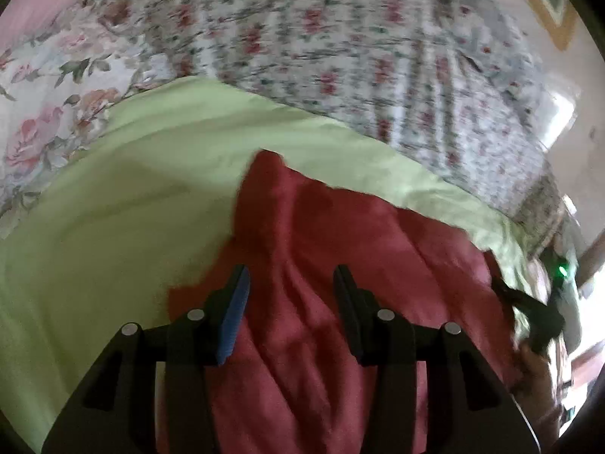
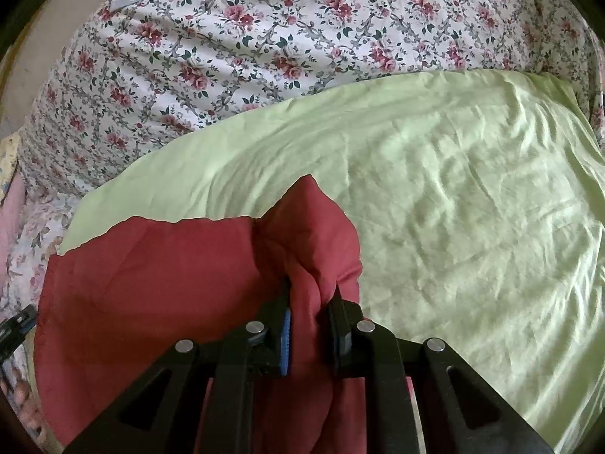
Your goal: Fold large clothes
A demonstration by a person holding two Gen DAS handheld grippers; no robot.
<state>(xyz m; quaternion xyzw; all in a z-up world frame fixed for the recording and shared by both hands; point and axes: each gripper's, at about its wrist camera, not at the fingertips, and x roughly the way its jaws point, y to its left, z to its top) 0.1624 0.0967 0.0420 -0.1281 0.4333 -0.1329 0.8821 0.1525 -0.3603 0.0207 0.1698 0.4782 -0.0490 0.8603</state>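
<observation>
Folding barely begun: red garment (image 2: 159, 276) lies bunched at lower centre on green sheet (image 2: 453, 196). Right gripper (image 2: 308, 302) pinches a fold; left gripper (image 1: 291, 302) gapes, holding nothing, w/ cloth underneath.

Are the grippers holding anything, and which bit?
The right gripper pinches a bunched fold at the red cloth's top edge. The left gripper is open over the cloth and holds nothing.

Soft daylight; the left wrist view is motion-blurred, glare burning at three o'clock. The right wrist view is sharp, with fisheye bending and dark corners at the rims.
</observation>
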